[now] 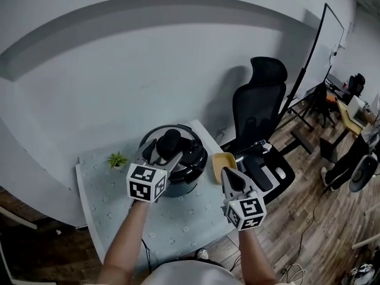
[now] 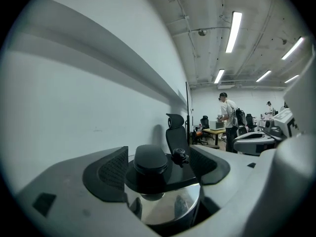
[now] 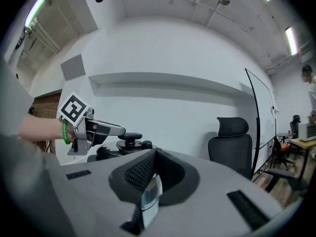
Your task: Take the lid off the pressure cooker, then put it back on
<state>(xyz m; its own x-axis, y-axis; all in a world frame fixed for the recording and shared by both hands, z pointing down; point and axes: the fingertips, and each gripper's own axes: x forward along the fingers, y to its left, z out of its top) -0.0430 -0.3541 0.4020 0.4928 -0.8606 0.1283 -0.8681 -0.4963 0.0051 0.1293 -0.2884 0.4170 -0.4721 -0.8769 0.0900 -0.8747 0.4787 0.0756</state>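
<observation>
The pressure cooker stands on the table with its black lid seated and a rounded knob on top, above shiny metal. Our left gripper straddles that knob, jaws apart (a gap shows on each side). Our right gripper, jaws pressed together on nothing, hovers by a yellow bowl. We cannot see what the bowl or the lidded cooker holds.

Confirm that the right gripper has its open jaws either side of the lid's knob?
No, it is the left gripper that has its open jaws either side of the lid's knob, as the left gripper view shows.
</observation>
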